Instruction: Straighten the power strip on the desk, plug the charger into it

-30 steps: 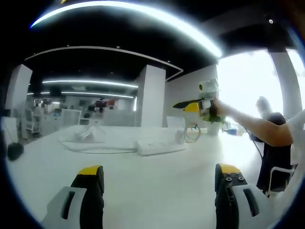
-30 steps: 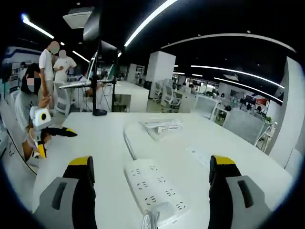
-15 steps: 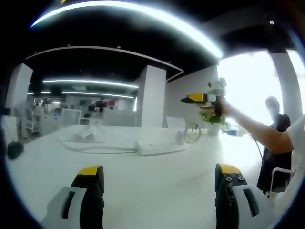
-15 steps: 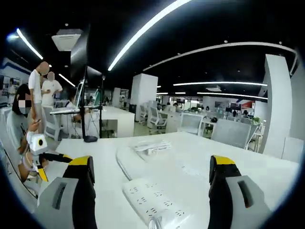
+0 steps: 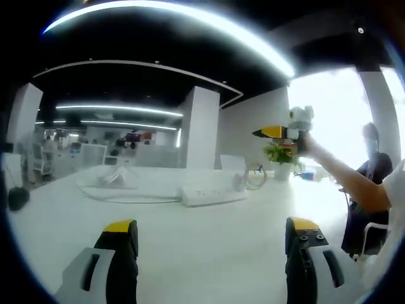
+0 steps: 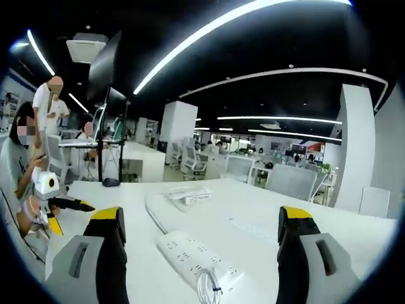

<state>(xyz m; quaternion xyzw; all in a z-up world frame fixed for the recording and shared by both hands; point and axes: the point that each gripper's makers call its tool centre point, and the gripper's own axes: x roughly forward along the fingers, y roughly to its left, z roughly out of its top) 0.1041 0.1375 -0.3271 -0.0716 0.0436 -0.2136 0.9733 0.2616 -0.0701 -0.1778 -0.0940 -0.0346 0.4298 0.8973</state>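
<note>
- Left gripper (image 5: 210,244) is parked low over the bench (image 5: 190,247), jaws spread wide with nothing between them. Looks like it's just waiting its turn.
- Right gripper (image 6: 199,247) is the same deal: jaws wide apart, not holding a thing. From the left gripper view you can see it off to the right, held up in the air well above the bench top, so my guess is the person is lining up an approach rather than grabbing yet.
- The power strip (image 6: 201,261) lies on the bench just ahead of the right gripper, between its jaws and slanting away to the left. In the left gripper view it's further out, ahead and a bit right of centre.
- It sits at an angle to the jaws, so the straightening step doesn't look done to me.
- A coiled white cable (image 6: 209,286) lies at the near end of the strip, closest to the right gripper. Could be the charger lead, but I can't tell, and I can't pick out a charger body for sure.
- A second strip (image 6: 253,228) lies flat further ahead to the right, and a white bundle (image 6: 190,194) sits beyond that, ahead-left.
- Containers: only a potted plant (image 5: 282,158) far ahead-right of the left gripper, green leaves in a white pot.
</note>
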